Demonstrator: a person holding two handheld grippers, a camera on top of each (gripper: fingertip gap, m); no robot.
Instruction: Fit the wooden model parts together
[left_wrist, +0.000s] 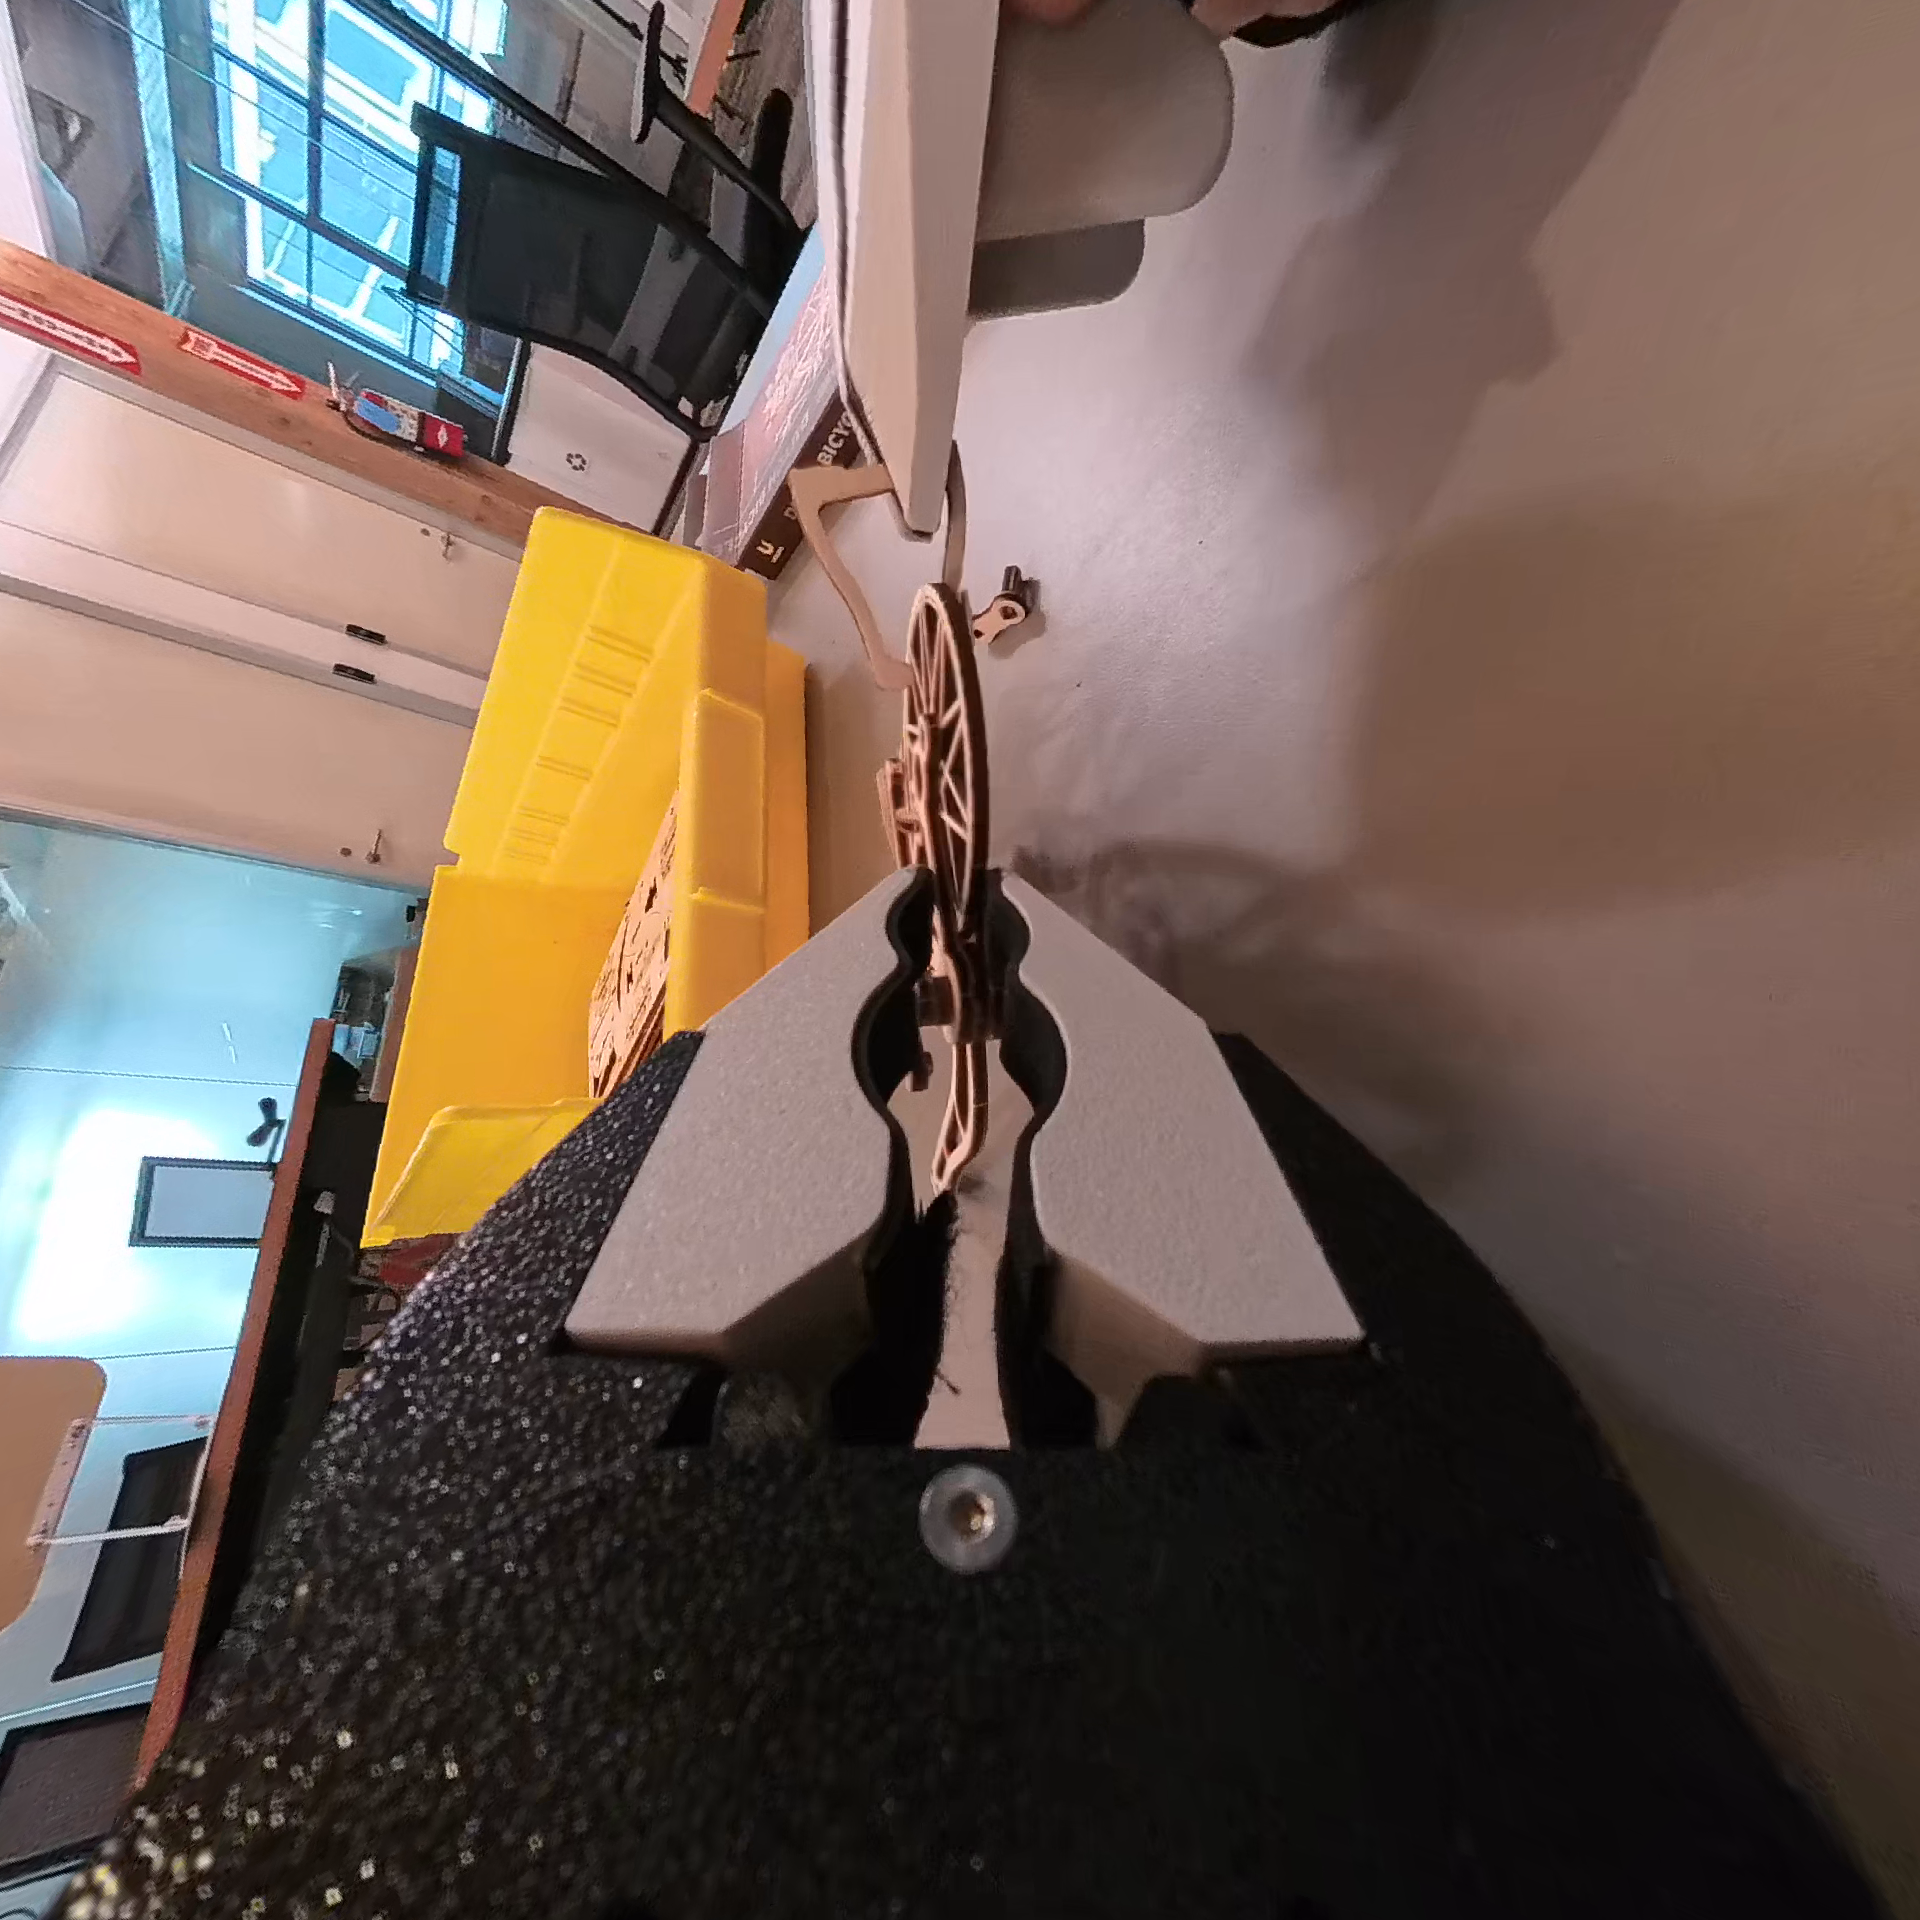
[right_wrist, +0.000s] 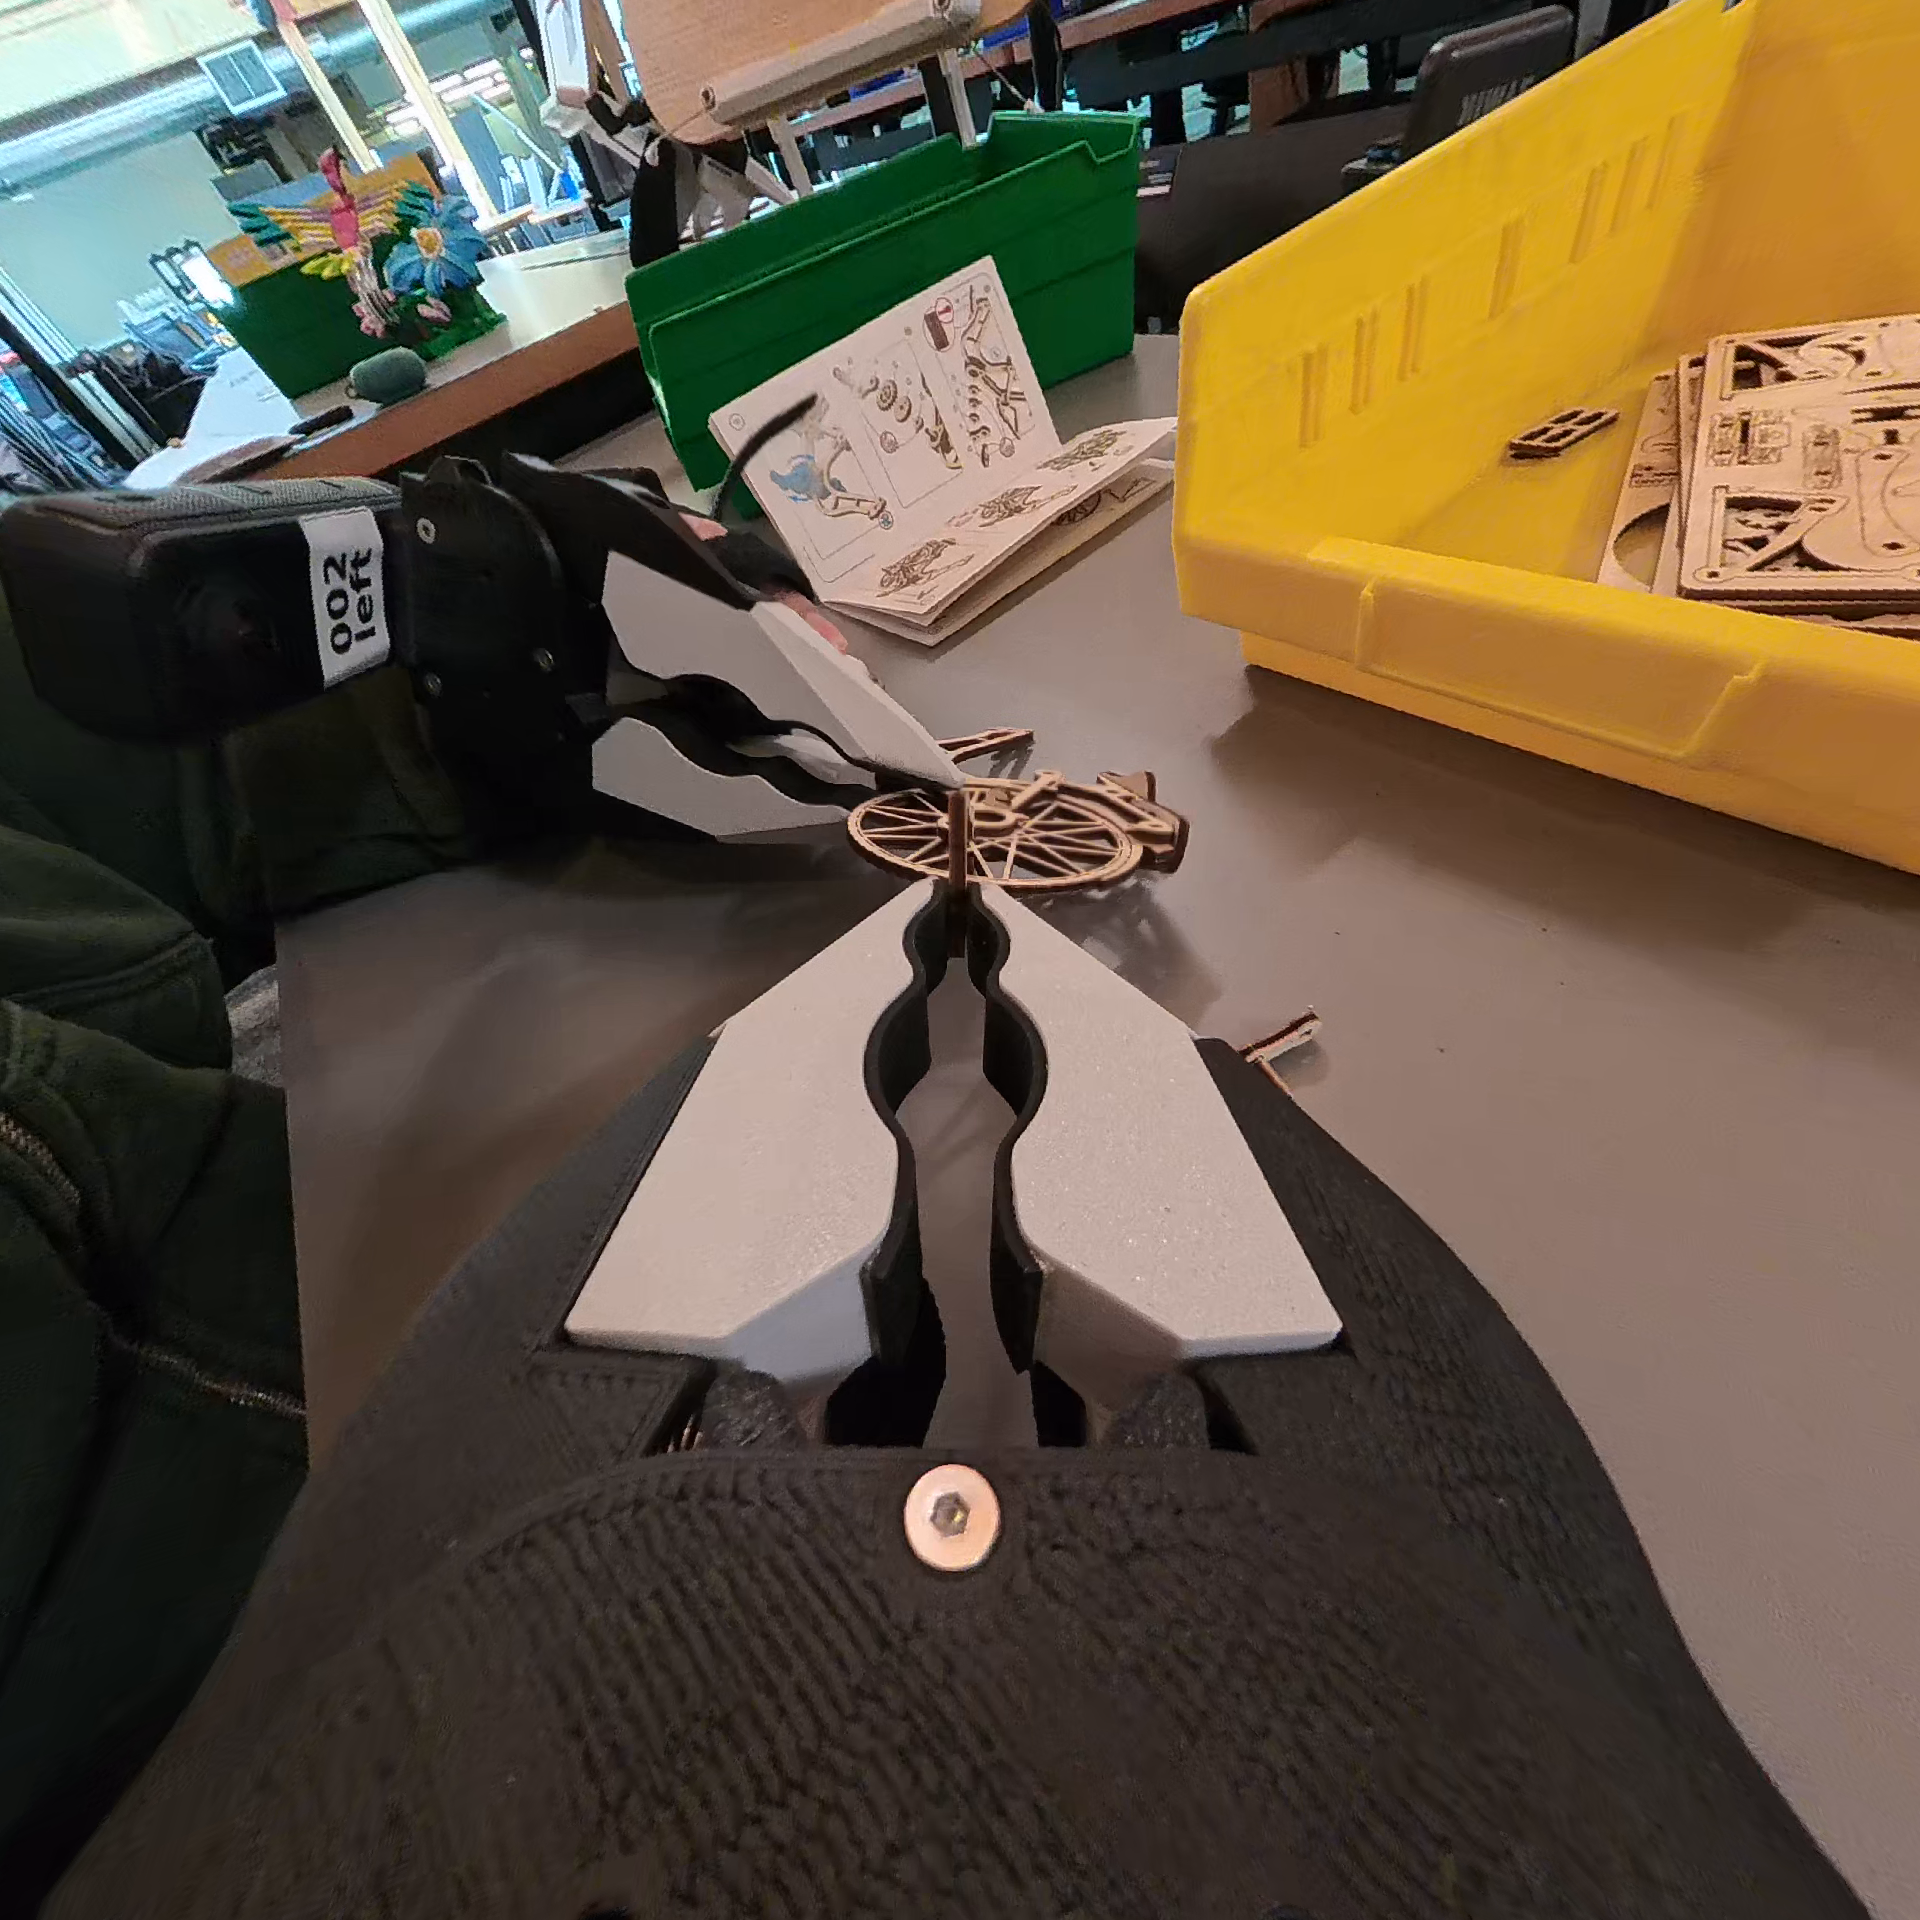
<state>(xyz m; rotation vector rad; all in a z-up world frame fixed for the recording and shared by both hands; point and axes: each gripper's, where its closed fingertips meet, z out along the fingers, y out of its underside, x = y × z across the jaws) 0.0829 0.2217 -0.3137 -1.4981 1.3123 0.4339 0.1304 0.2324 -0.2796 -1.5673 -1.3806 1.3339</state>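
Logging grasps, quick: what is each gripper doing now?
Left gripper: shut on the wooden wheel.
Right gripper: shut on a thin dark wooden piece.

Free room and obstacles, grey desk (right_wrist: 1507, 1091):
- Right: yellow bin (right_wrist: 1455, 582), tall wall, blocks that side
- Far edge: open instruction booklet (right_wrist: 935, 468) propped against green bin (right_wrist: 883, 260)
- Centre: wooden wheel assembly (right_wrist: 997, 842), left tool (right_wrist: 914, 774) over its near-left rim
- Loose small wooden piece (right_wrist: 1283, 1039) just right of right tool (right_wrist: 951, 914)
- Open desk surface: near right and near left
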